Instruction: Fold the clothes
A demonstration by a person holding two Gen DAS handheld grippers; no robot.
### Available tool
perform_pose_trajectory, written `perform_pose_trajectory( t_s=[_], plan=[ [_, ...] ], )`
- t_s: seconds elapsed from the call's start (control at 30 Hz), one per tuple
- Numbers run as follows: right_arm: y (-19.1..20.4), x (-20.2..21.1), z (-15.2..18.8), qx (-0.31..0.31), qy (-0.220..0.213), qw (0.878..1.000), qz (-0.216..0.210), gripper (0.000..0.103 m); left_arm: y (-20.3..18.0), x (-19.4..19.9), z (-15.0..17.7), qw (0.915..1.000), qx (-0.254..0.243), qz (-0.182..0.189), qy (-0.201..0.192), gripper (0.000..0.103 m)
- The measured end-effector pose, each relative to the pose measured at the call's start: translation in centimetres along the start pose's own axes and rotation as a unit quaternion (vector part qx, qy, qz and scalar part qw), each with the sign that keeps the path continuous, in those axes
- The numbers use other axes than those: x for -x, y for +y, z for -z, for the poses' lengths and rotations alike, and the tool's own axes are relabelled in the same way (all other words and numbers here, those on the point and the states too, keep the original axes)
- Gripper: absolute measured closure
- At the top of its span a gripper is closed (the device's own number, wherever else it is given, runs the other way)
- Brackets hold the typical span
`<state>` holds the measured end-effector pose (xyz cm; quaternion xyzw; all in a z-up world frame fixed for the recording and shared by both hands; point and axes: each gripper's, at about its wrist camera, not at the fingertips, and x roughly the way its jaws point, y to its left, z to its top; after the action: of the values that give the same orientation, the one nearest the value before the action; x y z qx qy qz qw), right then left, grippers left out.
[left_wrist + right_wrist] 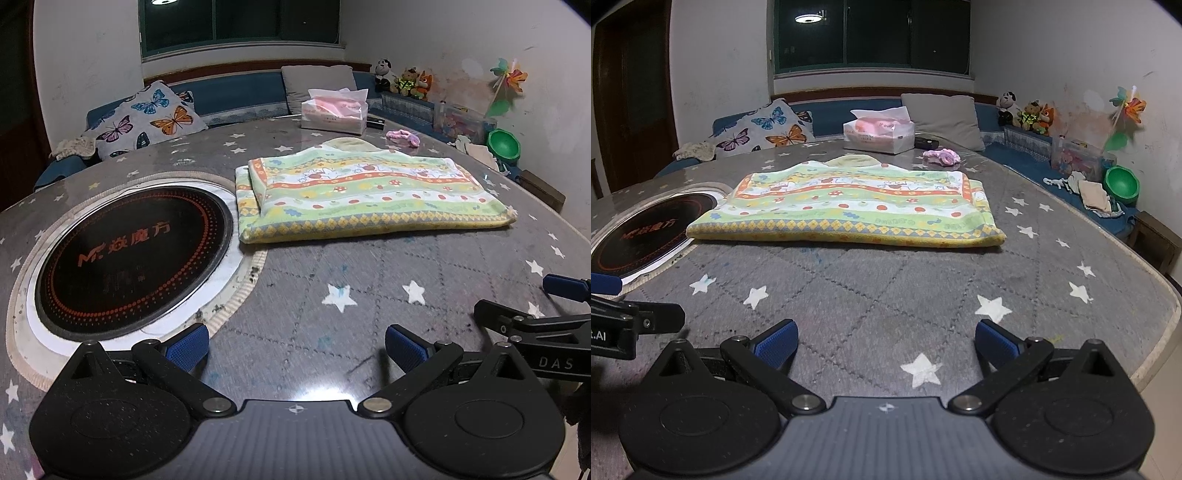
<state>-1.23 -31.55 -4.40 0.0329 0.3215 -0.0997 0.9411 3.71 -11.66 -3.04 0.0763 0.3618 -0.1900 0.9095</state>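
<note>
Left gripper (pixel 297 349): jaws spread wide, blue pads (pixel 188 347) well apart, nothing between them. Held low and level over the grey star-patterned tablecloth (pixel 332 332), pointing forward across the table, clear of the cloth. Right gripper (pixel 884 345): jaws likewise spread wide, blue pads (pixel 995 345) empty, same low, level pose, pointing ahead toward the far wall. Side by side and near each other: a blue-tipped finger of the right one showing at the right edge of the left wrist view, and part of the left one at the left edge of the right wrist view.

Ahead of both, well apart from the fingertips: folded garment (pixel 849 203), striped in green, yellow, orange and white with small printed figures, lying flat on the table as a layered rectangle. Just touching or overlapping, at its left end, the pale rim of a round black induction cooktop (pixel 133 262) set into the table. Beyond it, a tissue pack (pixel 879 134) and a small pink cloth item (pixel 942 156). Farther back, a blue bench with a butterfly cushion (pixel 147 118) and plush toys (pixel 404 81).
</note>
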Motion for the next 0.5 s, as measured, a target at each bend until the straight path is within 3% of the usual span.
perform_pose_trajectory(
  t_s=[0.5],
  plan=[
    [-0.2, -1.9, -1.7, -0.001, 0.006, 1.000, -0.003, 0.000, -0.3, -1.4, -1.9, 0.9999, -0.012, -0.002, 0.002, 0.000]
  ],
)
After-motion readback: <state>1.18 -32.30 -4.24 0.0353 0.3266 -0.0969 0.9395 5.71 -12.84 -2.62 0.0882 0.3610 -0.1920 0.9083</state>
